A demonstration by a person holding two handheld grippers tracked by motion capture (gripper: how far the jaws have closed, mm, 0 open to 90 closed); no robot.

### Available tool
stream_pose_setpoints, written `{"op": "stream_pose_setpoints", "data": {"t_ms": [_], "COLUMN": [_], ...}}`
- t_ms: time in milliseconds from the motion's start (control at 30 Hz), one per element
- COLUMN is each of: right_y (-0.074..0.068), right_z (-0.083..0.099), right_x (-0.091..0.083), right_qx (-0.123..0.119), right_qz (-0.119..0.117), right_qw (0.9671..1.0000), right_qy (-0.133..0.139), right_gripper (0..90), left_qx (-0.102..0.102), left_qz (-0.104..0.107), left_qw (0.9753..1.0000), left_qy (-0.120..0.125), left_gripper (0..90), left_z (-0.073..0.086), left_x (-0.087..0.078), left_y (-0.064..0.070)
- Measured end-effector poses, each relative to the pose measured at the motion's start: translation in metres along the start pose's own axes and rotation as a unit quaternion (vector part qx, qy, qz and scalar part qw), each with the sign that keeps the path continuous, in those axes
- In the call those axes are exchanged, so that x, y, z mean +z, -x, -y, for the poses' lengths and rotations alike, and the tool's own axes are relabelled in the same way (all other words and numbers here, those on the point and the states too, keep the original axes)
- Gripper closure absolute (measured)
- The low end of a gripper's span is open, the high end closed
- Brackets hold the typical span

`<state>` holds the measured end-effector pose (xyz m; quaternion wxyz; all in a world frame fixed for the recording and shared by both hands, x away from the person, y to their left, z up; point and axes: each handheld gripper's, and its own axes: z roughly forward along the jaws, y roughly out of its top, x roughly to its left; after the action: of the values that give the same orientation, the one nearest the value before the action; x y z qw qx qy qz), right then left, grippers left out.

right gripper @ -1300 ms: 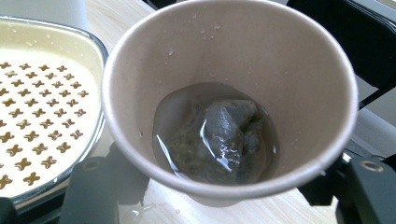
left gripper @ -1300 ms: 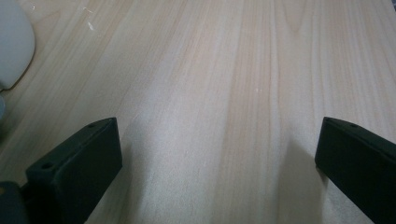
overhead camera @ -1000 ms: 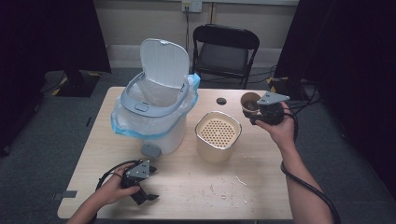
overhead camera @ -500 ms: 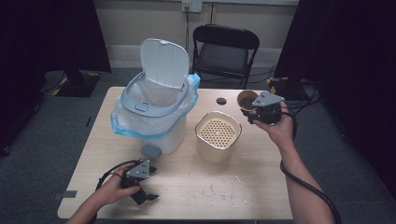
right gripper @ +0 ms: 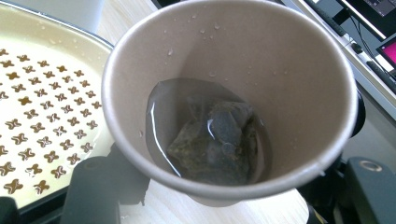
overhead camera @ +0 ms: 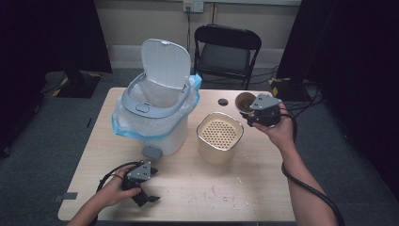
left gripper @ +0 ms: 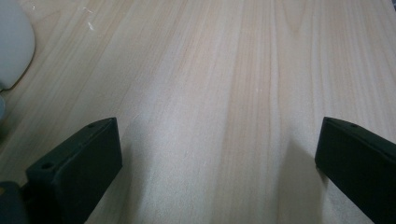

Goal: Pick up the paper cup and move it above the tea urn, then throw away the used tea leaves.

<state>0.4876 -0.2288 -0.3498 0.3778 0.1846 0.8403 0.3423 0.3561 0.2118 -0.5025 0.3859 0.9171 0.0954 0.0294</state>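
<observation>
The left gripper [overhead camera: 142,190] rests on the bench [overhead camera: 244,197] in front of the bin [overhead camera: 155,113], its jaws spread wide over bare wood. Right of the bin stands the strainer pot [overhead camera: 219,137], with its perforated cream top. Just behind the pot's right edge, the right gripper [overhead camera: 251,113] clamps a brown paper cup [right gripper: 224,93], tilted, holding a wet tea bag [right gripper: 212,140] in a little dark liquid. Since a second ago the cup has moved closer to the pot.

Wooden table [overhead camera: 263,188]; bin [overhead camera: 155,122]; strainer pot [overhead camera: 219,137].
</observation>
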Motion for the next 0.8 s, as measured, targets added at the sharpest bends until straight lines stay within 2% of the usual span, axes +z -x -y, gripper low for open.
{"op": "stream_pose_setpoints", "data": {"t_ms": [433,567,633,667,800], "right_y": [0.000,-0.004,-0.006,-0.008,-0.012], "right_z": [-0.009,-0.011,-0.012,-0.013,-0.017], "right_x": [-0.005,-0.006,-0.006,-0.006,-0.006], "right_qx": [-0.023,-0.043,-0.046,-0.058,-0.077], "right_qz": [0.001,0.007,0.007,0.009,0.011], "right_qw": [0.9997,0.9990,0.9989,0.9982,0.9970], "right_qy": [0.004,0.006,0.006,0.003,0.005], "right_gripper": [33.1,33.2,33.2,33.2,33.2], "left_qx": [0.000,0.000,0.000,0.000,0.000], "left_qz": [0.000,0.000,0.000,0.000,0.000], "left_qw": [1.0000,1.0000,1.0000,1.0000,1.0000], "left_qy": [0.000,0.000,0.000,0.000,0.000], "left_gripper": [0.0,0.0,0.0,0.0,0.0], "left_z": [0.000,0.000,0.000,0.000,0.000], "left_x": [0.000,0.000,0.000,0.000,0.000], "left_y": [0.000,0.000,0.000,0.000,0.000]}}
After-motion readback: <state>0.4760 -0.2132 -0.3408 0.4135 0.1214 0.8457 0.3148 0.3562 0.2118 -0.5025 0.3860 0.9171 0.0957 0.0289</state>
